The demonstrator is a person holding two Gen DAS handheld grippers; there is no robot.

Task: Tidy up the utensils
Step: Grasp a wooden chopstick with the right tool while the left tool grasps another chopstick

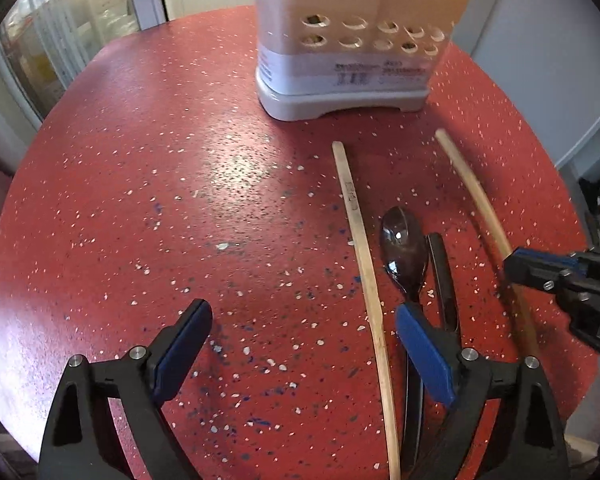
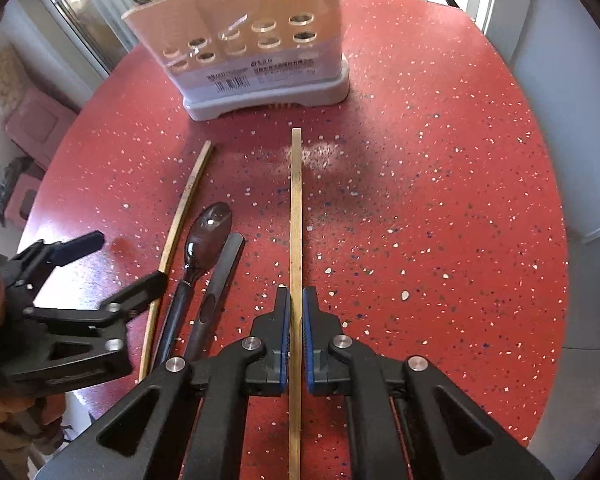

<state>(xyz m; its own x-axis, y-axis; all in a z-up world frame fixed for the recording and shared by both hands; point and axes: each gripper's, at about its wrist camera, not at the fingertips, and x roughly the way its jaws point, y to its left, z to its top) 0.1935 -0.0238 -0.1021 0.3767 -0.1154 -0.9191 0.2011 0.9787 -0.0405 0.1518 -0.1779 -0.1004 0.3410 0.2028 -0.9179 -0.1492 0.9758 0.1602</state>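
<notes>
Two wooden chopsticks, a dark spoon and a dark knife lie on a red speckled table. My right gripper [image 2: 296, 300] is shut on the right chopstick [image 2: 296, 208], which lies between its blue pads; it shows in the left wrist view [image 1: 476, 192] too. My left gripper [image 1: 304, 328] is open and empty, its right finger [image 1: 424, 352] over the spoon handle. The left chopstick [image 1: 360, 248] lies between its fingers. The spoon [image 1: 404, 244] and knife [image 1: 444, 276] lie between the chopsticks. A white utensil holder [image 1: 340, 60] with holes stands at the back.
The round table's edge [image 2: 556, 240] curves close on the right. Shelves and a glass door lie beyond the table at the left [image 1: 60, 40]. The left gripper shows in the right wrist view [image 2: 80, 280] beside the left chopstick [image 2: 180, 216].
</notes>
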